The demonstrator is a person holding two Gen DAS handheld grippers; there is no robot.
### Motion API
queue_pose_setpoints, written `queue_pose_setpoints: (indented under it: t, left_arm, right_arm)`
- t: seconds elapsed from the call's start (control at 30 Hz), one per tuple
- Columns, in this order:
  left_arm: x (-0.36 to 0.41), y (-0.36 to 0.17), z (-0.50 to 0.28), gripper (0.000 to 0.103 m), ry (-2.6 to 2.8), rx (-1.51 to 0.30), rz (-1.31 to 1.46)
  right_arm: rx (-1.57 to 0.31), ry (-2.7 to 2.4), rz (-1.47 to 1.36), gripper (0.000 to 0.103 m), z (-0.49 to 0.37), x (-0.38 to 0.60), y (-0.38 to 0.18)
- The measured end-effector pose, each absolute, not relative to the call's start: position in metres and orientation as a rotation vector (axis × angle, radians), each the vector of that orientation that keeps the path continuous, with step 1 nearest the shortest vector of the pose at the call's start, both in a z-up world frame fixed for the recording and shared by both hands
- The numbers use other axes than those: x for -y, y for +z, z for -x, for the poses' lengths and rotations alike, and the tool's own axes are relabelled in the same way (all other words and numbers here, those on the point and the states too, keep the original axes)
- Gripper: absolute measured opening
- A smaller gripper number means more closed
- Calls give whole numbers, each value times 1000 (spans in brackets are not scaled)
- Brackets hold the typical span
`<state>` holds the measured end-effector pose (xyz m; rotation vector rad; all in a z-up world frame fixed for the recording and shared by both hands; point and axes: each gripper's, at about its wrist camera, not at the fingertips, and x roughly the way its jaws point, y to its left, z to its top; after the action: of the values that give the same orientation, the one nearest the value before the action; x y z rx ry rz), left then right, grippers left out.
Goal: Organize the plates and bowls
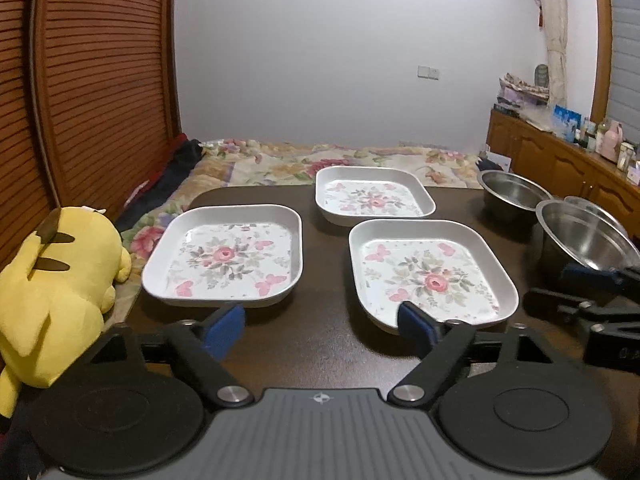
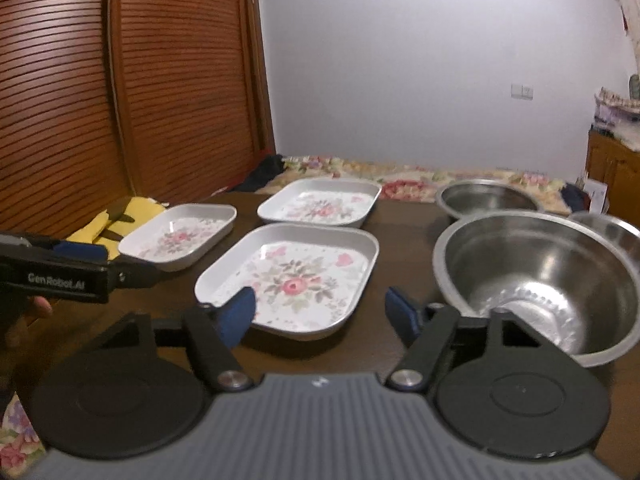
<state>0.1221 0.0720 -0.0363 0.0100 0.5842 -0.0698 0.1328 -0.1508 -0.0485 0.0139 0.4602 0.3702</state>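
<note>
Three square white plates with a pink flower print lie apart on the dark table (image 1: 328, 240): one at the left (image 1: 224, 256), one at the far middle (image 1: 374, 196) and one near me (image 1: 432, 276). Three steel bowls stand at the right: a large near one (image 2: 540, 276), one behind it (image 2: 488, 198), and a third partly hidden at the right edge (image 2: 612, 228). My left gripper (image 1: 320, 328) is open over the table between the left and near plates. My right gripper (image 2: 320, 314) is open, its left pad over the near plate (image 2: 292, 280) and its right pad beside the large bowl.
A yellow plush toy (image 1: 60, 292) lies off the table's left edge. A bed with a floral cover (image 1: 360, 160) runs behind the table. Louvred wooden doors (image 1: 100, 80) stand at the left, and a wooden cabinet (image 1: 560, 160) with small items on top at the right.
</note>
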Motion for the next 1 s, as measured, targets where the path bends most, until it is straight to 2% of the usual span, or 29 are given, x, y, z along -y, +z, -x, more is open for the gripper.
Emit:
queue_pose_setpoints:
  t: [0.13,0.23,0.63,0.73,1.0]
  left_arm:
    - [-72,-42,-135,74,-91,-600,-1]
    - [-71,-47,-146,65,-106,-617,1]
    - [-65,-61,-183,44,-173,-667,45]
    - [-64,-62,-186,40,-181,-668,58]
    - [-63,-68,-193,16,-186,-691,82]
  right_arm:
    - [-500,354,-2,57,-142,144,-58]
    - [-523,342,-2,51,-148,141,-63]
    - [-573,314,-53,43,-168,140,-67]
    - [-575,305,-51,37,-171,140,-68]
    - [-595,291,-69,28,-178,142,-73]
